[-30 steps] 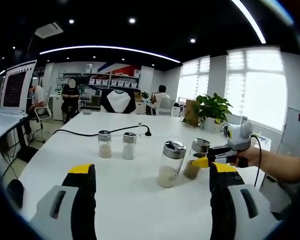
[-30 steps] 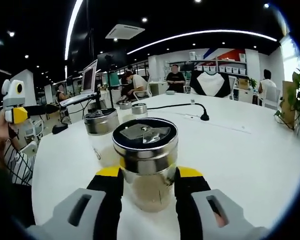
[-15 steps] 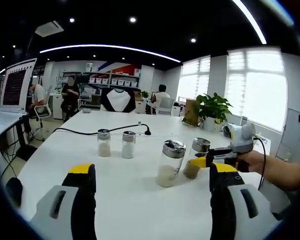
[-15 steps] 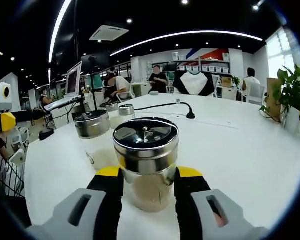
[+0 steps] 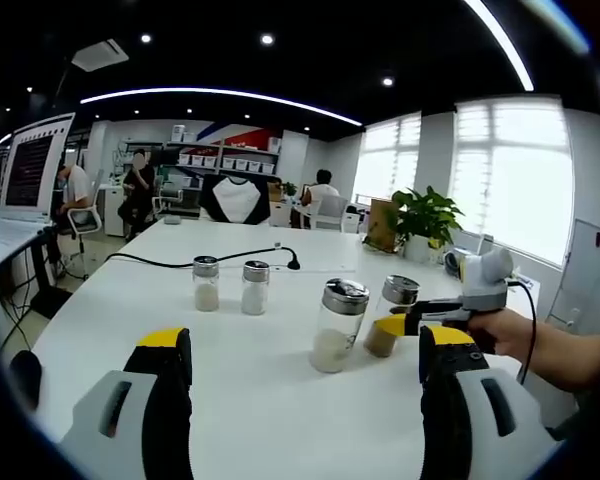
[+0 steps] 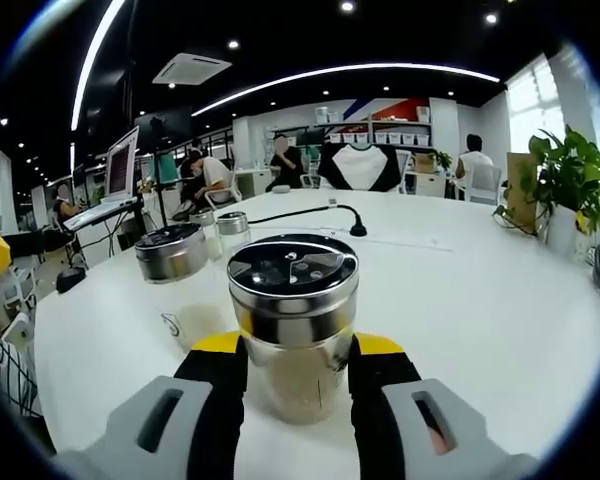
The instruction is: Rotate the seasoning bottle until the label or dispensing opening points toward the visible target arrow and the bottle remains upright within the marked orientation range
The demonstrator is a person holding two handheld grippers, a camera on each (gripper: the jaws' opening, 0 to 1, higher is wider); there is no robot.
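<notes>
Smooth white table (image 6: 500,300) underlies everything. A round glass seasoning bottle (image 6: 292,330) with a perforated steel lid is clamped upright by the right gripper (image 6: 296,372); the left gripper (image 5: 305,375) is held spread, empty.

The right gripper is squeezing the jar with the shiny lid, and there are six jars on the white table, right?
Not quite. The right gripper does squeeze the jar with the shiny lid, but the left gripper view shows four jars on the white table, not six: two small shakers, a taller jar and the held one.
</notes>
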